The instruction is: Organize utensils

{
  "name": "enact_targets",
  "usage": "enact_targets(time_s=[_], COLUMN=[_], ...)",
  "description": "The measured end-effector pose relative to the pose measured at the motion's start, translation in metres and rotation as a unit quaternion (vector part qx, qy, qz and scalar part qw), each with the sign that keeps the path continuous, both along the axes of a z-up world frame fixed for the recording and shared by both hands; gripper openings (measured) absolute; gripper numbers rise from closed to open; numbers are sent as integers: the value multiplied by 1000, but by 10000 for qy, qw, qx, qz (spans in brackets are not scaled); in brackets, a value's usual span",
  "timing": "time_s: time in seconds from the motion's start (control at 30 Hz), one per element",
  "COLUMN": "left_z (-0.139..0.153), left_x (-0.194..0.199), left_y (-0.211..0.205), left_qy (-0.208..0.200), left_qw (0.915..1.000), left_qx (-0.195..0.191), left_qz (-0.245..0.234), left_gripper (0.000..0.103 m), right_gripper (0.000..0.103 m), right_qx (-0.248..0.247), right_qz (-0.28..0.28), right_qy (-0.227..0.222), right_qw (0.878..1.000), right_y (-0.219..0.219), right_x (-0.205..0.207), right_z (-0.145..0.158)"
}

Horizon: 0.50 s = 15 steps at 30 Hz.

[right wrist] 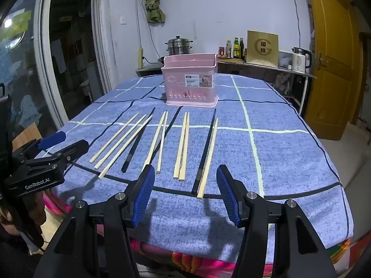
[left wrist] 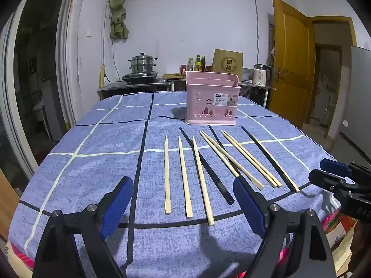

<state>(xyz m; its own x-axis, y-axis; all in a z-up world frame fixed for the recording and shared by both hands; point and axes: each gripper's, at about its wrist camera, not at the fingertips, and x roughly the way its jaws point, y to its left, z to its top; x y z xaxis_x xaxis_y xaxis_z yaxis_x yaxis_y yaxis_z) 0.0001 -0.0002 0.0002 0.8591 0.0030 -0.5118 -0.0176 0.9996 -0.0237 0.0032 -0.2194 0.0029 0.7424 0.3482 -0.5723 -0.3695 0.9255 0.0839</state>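
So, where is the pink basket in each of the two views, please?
Left wrist view: the pink basket stands a little right of the middle, upper half, beyond the row of chopsticks.
Right wrist view: the basket stands near the middle, upper half, again beyond the chopsticks.
Shared landmark: the steel steamer pot behind it, to its left.

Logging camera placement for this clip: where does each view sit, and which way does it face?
Left wrist: rides the left claw, angled down across the blue checked tablecloth at the chopsticks; own open blue-padded fingers show, and the right claw at the right edge.
Right wrist: rides the right claw, same heading; own open fingers show, and the left claw at the left edge.
Shared: pink plastic basket, light wooden and black chopsticks, wooden door.
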Motion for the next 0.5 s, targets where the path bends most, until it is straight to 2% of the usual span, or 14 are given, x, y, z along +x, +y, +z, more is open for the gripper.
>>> enact_targets(time_s=[0.23,0.5], left_z=[-2,3], left_x=[-5,-6], left_y=[1,0], left_qy=[-128,-84], left_qw=[9999,10000], left_qx=[6,-17], left_qz=[7,25], left_gripper=[88,88], right_gripper=[56,56], right_qx=[3,5], right_qz=[-37,-48], right_qy=[-22,-79], right_qw=[10000,10000], right_y=[1,-2], right_x=[5,0], right_z=[1,3])
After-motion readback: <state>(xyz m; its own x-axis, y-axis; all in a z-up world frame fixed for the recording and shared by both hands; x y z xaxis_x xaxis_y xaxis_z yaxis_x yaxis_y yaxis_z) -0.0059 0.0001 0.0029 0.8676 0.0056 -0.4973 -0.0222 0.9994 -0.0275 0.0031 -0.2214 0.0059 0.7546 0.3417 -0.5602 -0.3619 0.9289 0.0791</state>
